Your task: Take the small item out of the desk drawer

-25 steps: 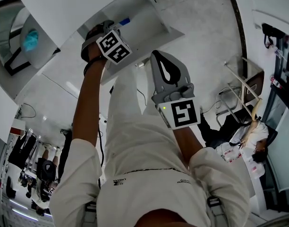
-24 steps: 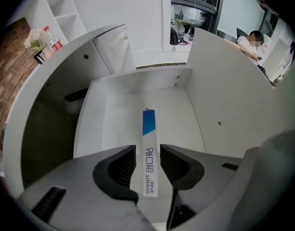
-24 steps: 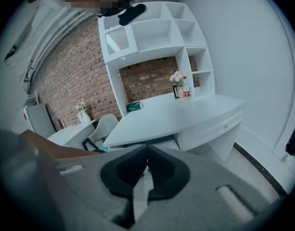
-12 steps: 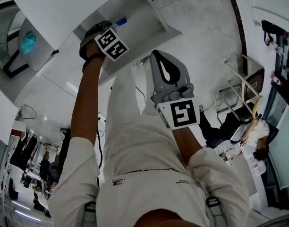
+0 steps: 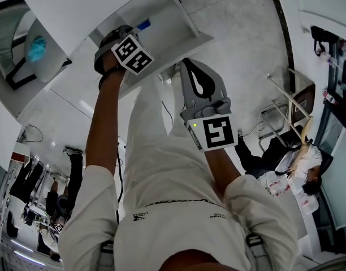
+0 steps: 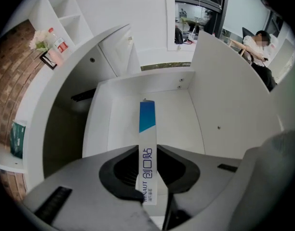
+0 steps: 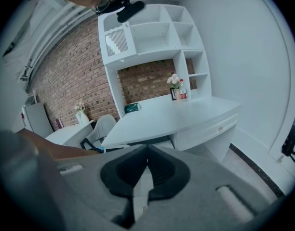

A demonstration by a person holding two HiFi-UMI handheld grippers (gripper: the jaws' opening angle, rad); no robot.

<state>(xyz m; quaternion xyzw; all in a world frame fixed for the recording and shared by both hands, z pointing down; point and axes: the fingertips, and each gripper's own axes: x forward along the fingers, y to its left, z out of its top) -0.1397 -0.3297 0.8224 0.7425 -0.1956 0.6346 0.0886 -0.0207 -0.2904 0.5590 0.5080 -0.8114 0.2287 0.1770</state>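
Inside the open drawer (image 6: 220, 114), the left claw (image 6: 147, 150) is closing on the slim white-and-blue box (image 6: 147, 121). Its tips already nip the box's narrow near end, and the long side points toward the back wall. Held edge-on like this, the box stays clear of both side walls, and the room above looks free for lifting it out. The right claw (image 7: 146, 150) is clenched on nothing, held well back from the white surface (image 7: 176, 121).

Head view steeply down; left gripper view close inside drawer (image 6: 113, 124); both share it.
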